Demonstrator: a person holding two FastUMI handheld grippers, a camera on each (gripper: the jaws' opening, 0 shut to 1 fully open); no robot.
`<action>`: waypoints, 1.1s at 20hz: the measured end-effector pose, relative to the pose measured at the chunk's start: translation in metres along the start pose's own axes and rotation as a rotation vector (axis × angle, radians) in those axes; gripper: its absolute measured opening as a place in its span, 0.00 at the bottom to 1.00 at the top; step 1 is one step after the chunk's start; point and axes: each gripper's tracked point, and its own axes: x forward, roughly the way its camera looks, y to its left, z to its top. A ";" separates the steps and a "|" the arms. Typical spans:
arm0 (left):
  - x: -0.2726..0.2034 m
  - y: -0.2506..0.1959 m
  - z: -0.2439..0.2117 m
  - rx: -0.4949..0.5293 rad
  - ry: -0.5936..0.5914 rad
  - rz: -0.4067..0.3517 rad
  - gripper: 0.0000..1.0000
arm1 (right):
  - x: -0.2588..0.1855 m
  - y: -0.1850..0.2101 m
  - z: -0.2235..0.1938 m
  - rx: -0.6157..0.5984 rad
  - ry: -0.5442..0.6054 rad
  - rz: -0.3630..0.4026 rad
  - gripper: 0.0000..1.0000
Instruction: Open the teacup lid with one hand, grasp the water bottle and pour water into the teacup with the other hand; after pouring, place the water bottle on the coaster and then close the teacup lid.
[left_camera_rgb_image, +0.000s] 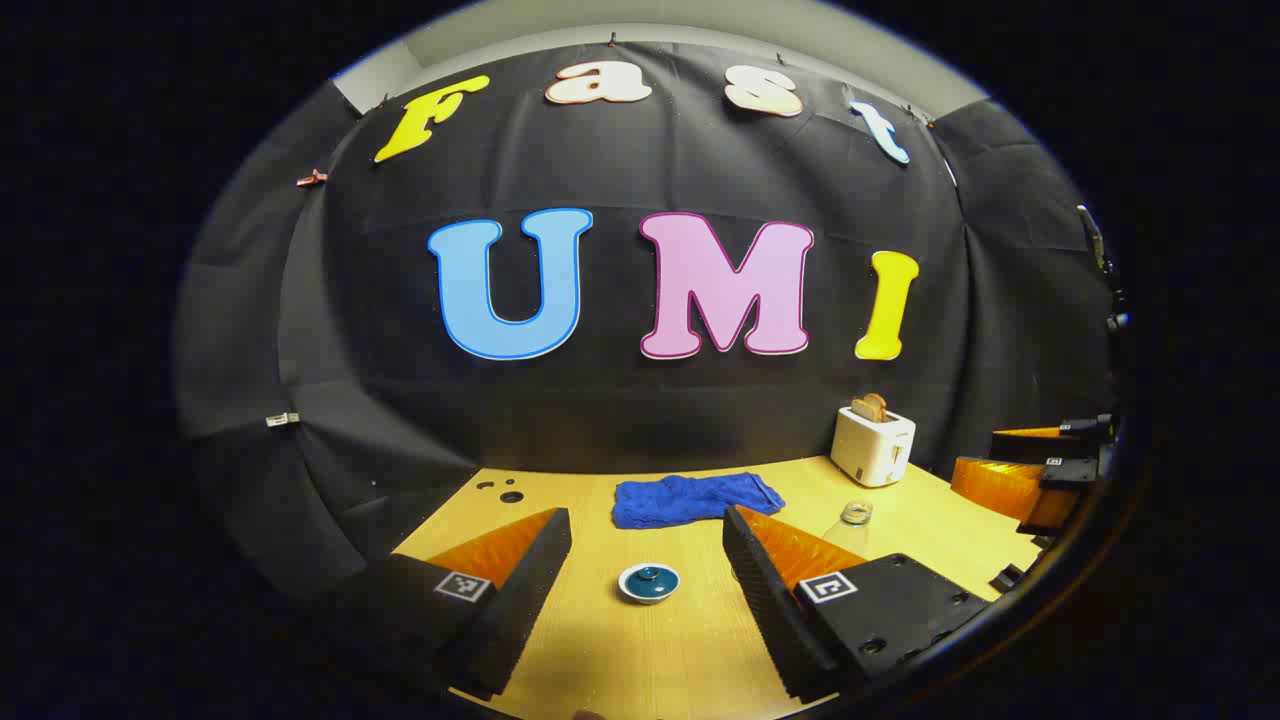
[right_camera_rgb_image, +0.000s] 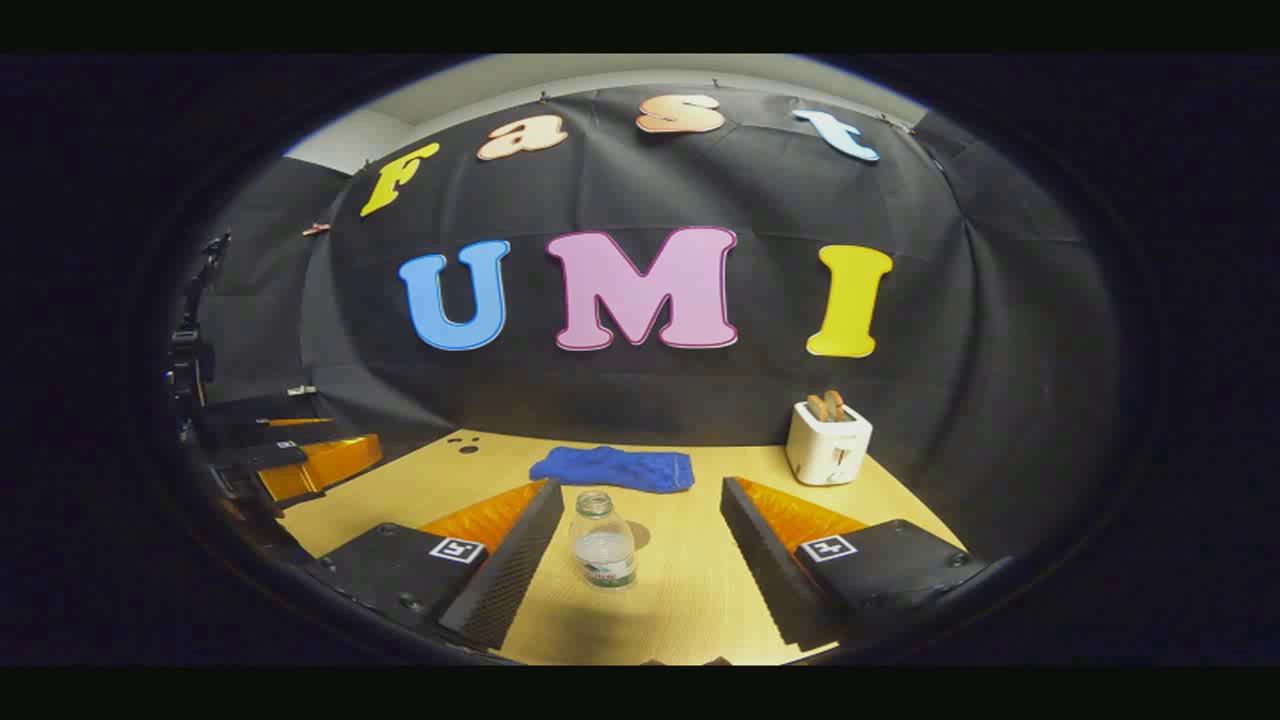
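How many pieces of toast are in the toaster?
2, side by side in the slots of the white toaster at the table's back right: one toast slice left, the other right. Any others would be hidden inside.

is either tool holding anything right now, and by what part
Nothing is held. The left tool is open around the teacup lid; the right tool is open around the water bottle.

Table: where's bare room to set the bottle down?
Bare wood lies between the water bottle and the toaster, and in front of the blue cloth toward the teacup lid. It looks tighter at the back edge, where cloth and toaster sit.
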 end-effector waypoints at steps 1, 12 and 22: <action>0.003 -0.001 -0.002 0.004 0.004 0.004 0.96 | 0.003 0.000 -0.003 0.001 0.003 0.006 0.98; 0.020 -0.008 -0.023 0.016 0.054 0.029 0.95 | 0.022 -0.005 -0.019 -0.005 0.045 0.099 0.98; 0.041 -0.008 -0.042 -0.009 0.089 0.033 0.95 | 0.040 -0.001 -0.035 -0.005 0.077 0.149 0.99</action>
